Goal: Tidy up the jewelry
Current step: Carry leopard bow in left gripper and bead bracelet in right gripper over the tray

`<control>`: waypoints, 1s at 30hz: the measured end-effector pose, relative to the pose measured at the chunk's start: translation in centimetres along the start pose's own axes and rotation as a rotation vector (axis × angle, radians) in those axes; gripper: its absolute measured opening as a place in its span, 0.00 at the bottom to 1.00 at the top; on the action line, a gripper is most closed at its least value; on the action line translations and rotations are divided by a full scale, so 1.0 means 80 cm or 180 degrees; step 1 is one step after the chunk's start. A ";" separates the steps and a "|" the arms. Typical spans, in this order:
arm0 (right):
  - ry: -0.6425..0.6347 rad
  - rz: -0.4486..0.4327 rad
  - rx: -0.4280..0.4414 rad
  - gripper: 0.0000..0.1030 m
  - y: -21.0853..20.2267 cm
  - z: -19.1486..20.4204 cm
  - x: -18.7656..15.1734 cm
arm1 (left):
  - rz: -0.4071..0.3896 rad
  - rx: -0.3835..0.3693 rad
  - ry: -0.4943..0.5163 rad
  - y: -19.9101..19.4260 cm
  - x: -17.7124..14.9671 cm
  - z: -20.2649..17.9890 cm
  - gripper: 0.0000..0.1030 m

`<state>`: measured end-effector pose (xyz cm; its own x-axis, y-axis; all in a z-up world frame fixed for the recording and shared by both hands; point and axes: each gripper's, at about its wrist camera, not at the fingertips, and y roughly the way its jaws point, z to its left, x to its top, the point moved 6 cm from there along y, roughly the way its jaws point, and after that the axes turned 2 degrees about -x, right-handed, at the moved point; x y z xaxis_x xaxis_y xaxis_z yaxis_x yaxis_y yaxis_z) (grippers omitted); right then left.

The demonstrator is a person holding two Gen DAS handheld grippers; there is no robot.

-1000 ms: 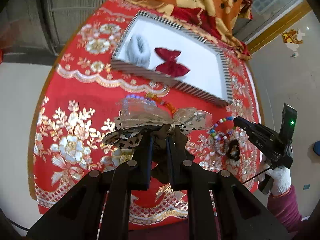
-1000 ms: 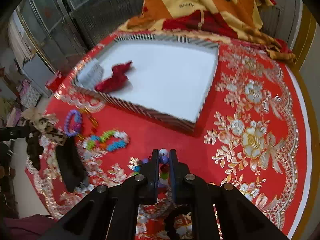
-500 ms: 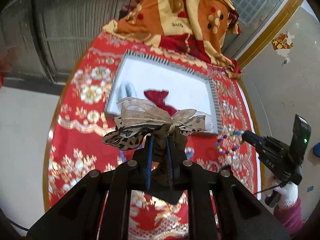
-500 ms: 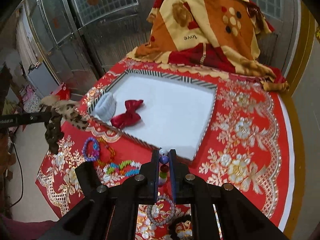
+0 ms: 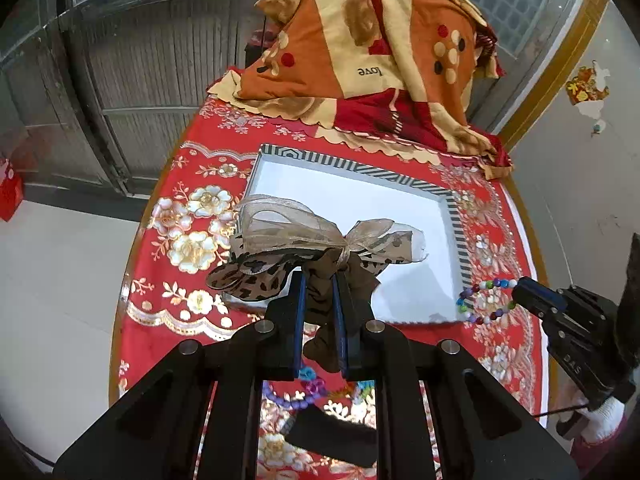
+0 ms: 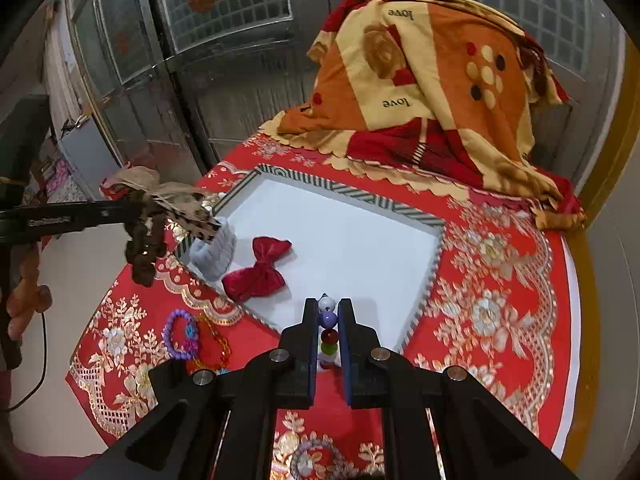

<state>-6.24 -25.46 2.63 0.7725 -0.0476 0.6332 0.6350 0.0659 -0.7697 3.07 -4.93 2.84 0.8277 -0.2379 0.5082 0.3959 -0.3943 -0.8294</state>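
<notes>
My left gripper (image 5: pixel 319 280) is shut on a leopard-print bow with a sheer ribbon (image 5: pixel 304 240) and holds it in the air over the near-left corner of the white tray (image 5: pixel 360 196). My right gripper (image 6: pixel 328 312) is shut on a multicoloured bead bracelet (image 6: pixel 328 328), which hangs above the tray's near edge (image 6: pixel 420 312); it also shows in the left wrist view (image 5: pixel 486 300). Inside the tray lie a red bow (image 6: pixel 260 268) and a pale grey scrunchie (image 6: pixel 216 252).
A purple bead bracelet (image 6: pixel 180 334) and a red one (image 6: pixel 214 348) lie on the red embroidered tablecloth (image 6: pixel 500 320) near the front left. A folded orange blanket (image 6: pixel 432 80) fills the table's back. A black item (image 5: pixel 332 436) lies under the left gripper.
Both grippers have risen and moved toward the tray, each carrying its item. The leopard bow is now over the tray's corner and the bead bracelet over its near edge.
</notes>
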 end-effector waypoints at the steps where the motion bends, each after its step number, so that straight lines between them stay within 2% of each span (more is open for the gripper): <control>1: -0.0025 0.0002 0.0004 0.09 0.004 0.002 0.005 | 0.0011 0.0013 -0.0001 0.004 0.003 0.001 0.11; 12: -0.0153 0.0034 0.0056 0.09 0.047 0.014 0.052 | 0.0086 0.0245 0.0008 0.052 0.036 0.012 0.11; 18: -0.0204 0.0076 0.0109 0.09 0.082 0.023 0.081 | 0.0166 0.0283 -0.0042 0.086 0.052 0.019 0.11; 26: -0.0159 0.0174 0.0267 0.09 0.140 0.034 0.114 | 0.0243 0.0214 -0.0183 0.133 0.085 0.030 0.11; 30: -0.0084 0.0226 0.0354 0.09 0.175 0.040 0.127 | 0.0312 0.0319 -0.0236 0.163 0.099 0.039 0.11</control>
<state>10.45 -21.80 -1.45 0.8141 -0.0128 0.5805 0.5731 0.1783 -0.7998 16.04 -9.17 -4.67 0.8900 -0.2032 0.4081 0.3463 -0.2809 -0.8951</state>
